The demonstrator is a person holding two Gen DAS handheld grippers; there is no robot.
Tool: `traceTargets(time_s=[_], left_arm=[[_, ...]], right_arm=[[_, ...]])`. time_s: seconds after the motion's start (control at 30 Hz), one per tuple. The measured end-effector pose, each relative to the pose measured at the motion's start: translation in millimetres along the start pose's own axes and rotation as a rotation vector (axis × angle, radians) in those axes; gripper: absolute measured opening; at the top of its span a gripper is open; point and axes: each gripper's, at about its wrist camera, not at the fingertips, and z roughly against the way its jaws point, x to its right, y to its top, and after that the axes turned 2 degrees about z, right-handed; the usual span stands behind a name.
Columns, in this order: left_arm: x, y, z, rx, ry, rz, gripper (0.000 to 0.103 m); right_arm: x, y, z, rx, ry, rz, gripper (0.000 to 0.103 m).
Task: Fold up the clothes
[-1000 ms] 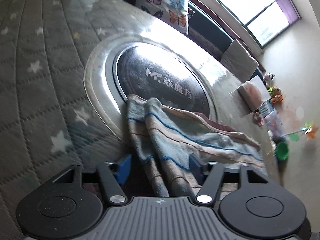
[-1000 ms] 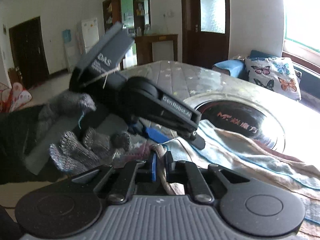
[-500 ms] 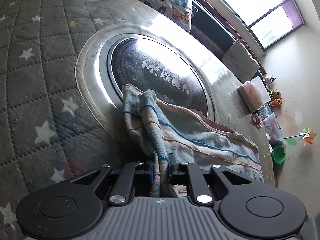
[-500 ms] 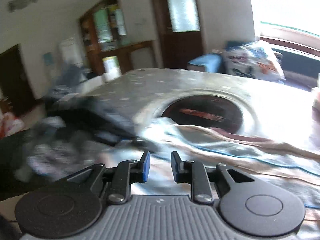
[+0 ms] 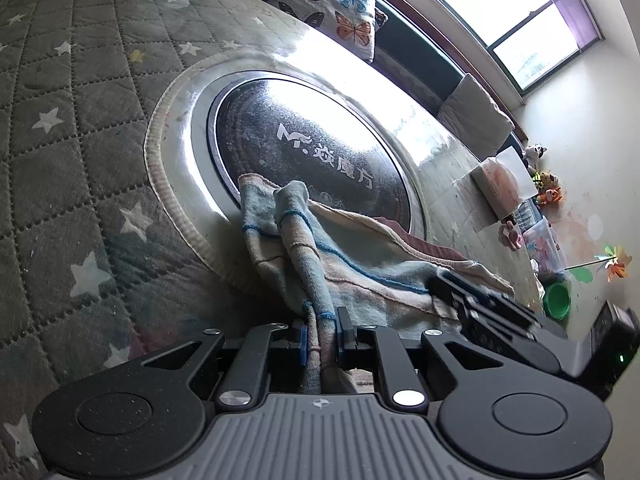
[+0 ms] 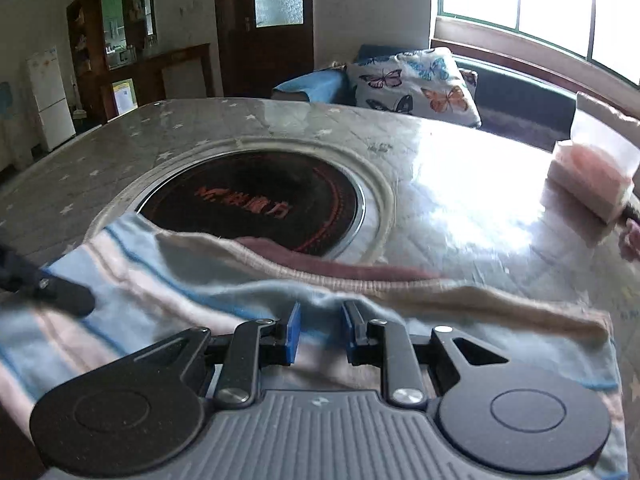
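The left gripper [image 5: 322, 334] has its blue-padded jaws pinched tight on a bunched ridge of the striped garment [image 5: 360, 264]. The right gripper [image 6: 320, 334] hovers low with jaws parted, fabric between them.

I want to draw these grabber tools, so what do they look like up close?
Both match. The left gripper and right gripper each have a grey ribbed body with a tiny crosshair mark, two round black discs at the sides, and black link arms with silver rivets. The jaws are black bars faced with blue pads. No cables, sleeves or hands show in these views.
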Motion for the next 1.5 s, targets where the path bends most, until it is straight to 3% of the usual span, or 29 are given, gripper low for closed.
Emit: traceTargets(time_s=[0.13,0.27,0.33,0.47,0.77,1.07,1.33,1.5], left_arm=[[3,0,3,0.005,-0.002,-0.012,0.014],[14,2,13,0.026,-0.019,-0.033,0.013],[24,4,20,0.036,-0.036,-0.041,0.012],[51,6,30,0.052,-0.066,-0.067,0.011],[150,12,11,0.03,-0.095,-0.169,0.011],[247,-6,-59,-0.087,-0.109,-0.253,0.01],[283,-34,-111,-0.191,-0.104,-0.273,0.011],[296,-53,-134,-0.244,-0.129,-0.302,0.02]], right_arm=[[-5,5,-10,0.024,-0.021,0.012,0.023],[-8,7,-9,0.029,0.004,0.023,0.045],[-7,5,-1,0.036,0.002,0.021,0.046],[-1,-4,27,0.061,0.001,0.013,0.058],[39,-49,100,0.126,-0.099,-0.107,0.064],[85,-103,145,0.127,-0.238,-0.265,0.064],[109,-138,152,0.098,-0.286,-0.372,0.065],[109,-148,153,0.098,-0.277,-0.385,0.065]])
